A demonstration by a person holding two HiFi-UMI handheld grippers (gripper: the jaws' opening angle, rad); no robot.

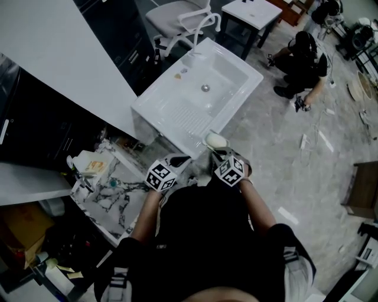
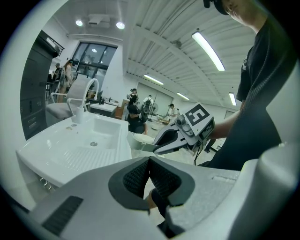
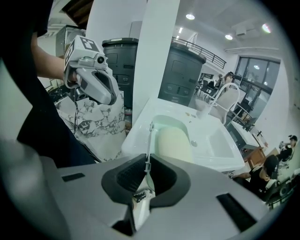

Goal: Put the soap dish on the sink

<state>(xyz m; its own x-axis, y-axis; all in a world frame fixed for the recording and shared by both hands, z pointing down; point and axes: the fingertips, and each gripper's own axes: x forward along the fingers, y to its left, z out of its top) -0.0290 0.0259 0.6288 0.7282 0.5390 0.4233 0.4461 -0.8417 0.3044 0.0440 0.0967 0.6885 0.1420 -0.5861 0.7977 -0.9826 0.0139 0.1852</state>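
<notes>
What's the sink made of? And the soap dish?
The sink: probably glossy white ceramic, maybe plastic; it is smooth and shines under the lights. The soap dish: likely pale cream plastic with a soft sheen; its edge is thin where the right gripper pinches it.

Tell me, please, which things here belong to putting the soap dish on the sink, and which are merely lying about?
Belonging to the job:
- soap dish, clamped by its rim in the right gripper
- sink, nothing on it yet
- left gripper, shut and empty

Just lying about:
- office chair
- white table
- marble-patterned counter
- crouching person
</notes>
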